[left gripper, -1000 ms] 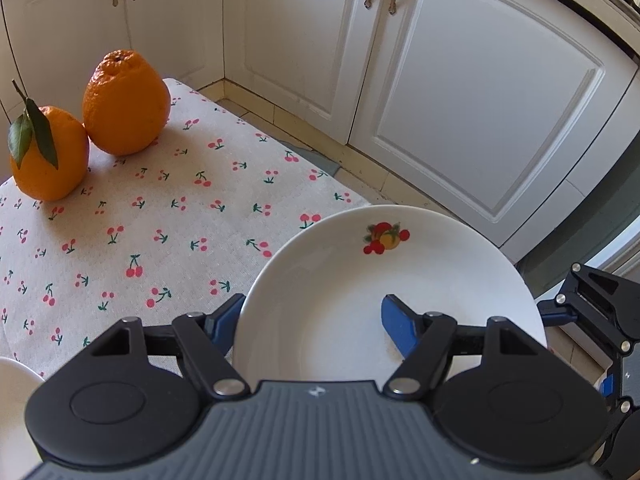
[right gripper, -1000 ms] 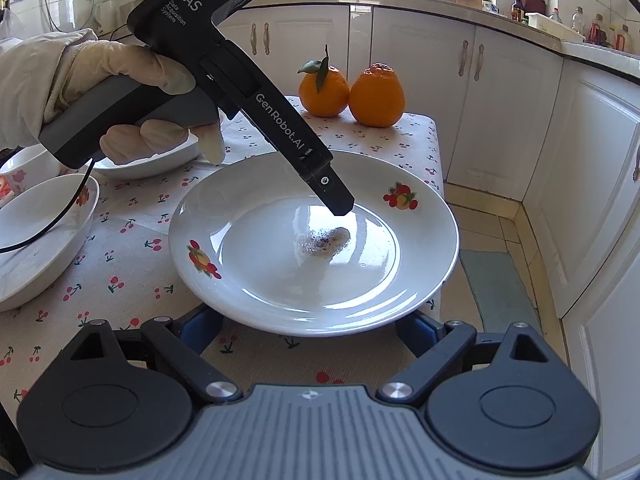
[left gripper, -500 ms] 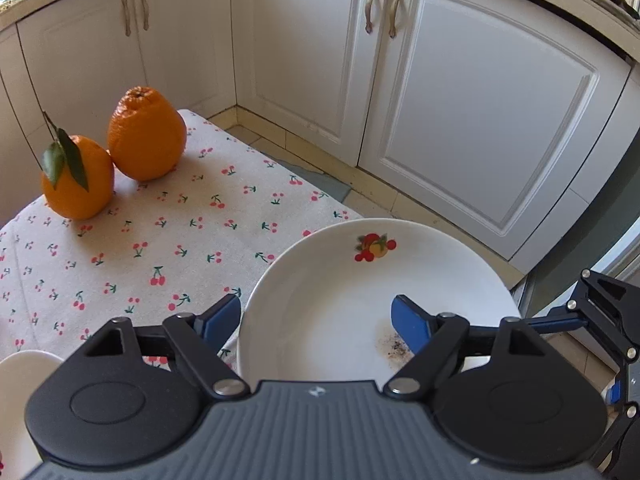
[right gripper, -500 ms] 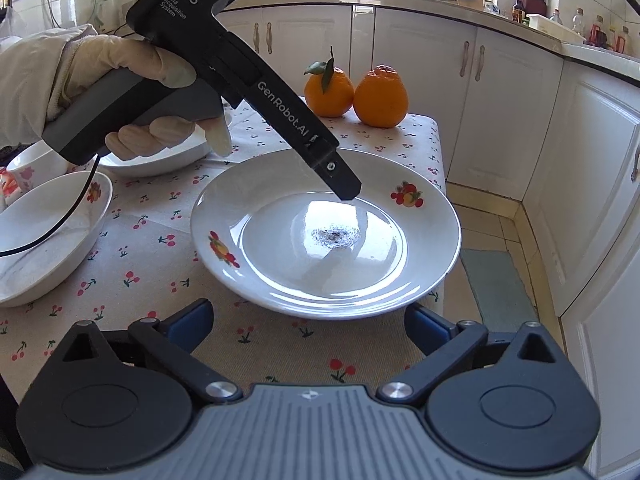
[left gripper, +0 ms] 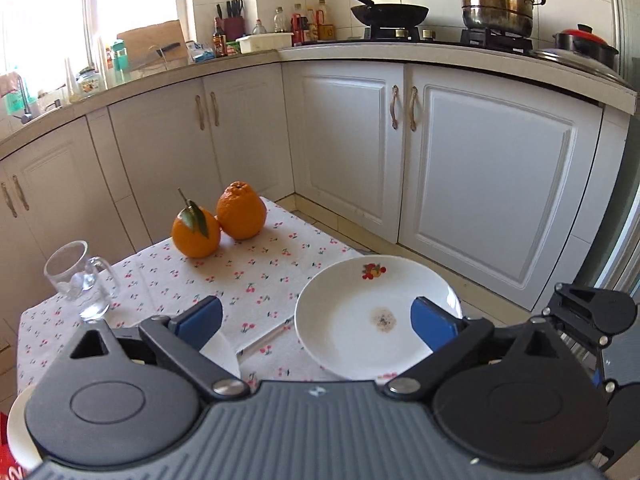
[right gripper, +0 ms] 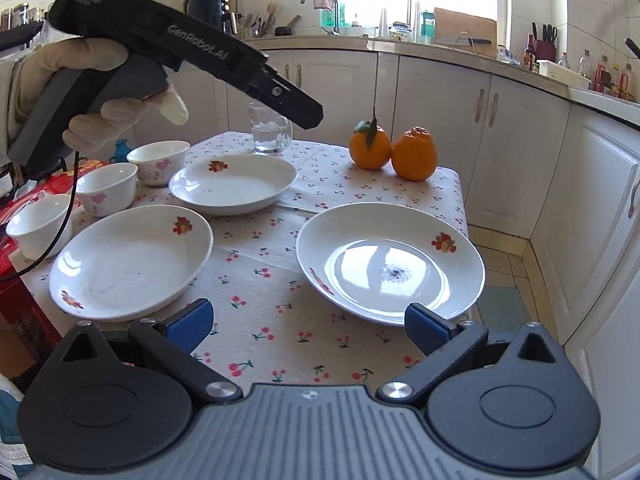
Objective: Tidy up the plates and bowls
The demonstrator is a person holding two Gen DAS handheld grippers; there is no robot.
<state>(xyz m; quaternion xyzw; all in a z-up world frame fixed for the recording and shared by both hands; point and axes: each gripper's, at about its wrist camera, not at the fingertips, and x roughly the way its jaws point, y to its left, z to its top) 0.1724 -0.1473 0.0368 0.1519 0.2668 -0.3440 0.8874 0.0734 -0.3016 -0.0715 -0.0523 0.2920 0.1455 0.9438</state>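
Nearest the right-wrist camera, the right gripper (right gripper: 306, 326) has its blue-padded jaws spread wide over the cherry-print tablecloth (right gripper: 276, 304), gripping nothing; they have just been opening. Just past its right finger lies the round white plate with fruit decals and a dark speck patch in its well (right gripper: 390, 264), flat at the table's right edge. To the left sits a second white fruit-decal plate (right gripper: 132, 262), a third one (right gripper: 234, 184) behind it, and three small white bowls with pink flowers (right gripper: 106, 188) along the left edge. Above these the left gripper (left gripper: 316, 318), in a gloved hand (right gripper: 92, 92), has just been opening and holds nothing. Farthest stand a clear glass mug (right gripper: 270, 128) and two oranges (right gripper: 392, 154).
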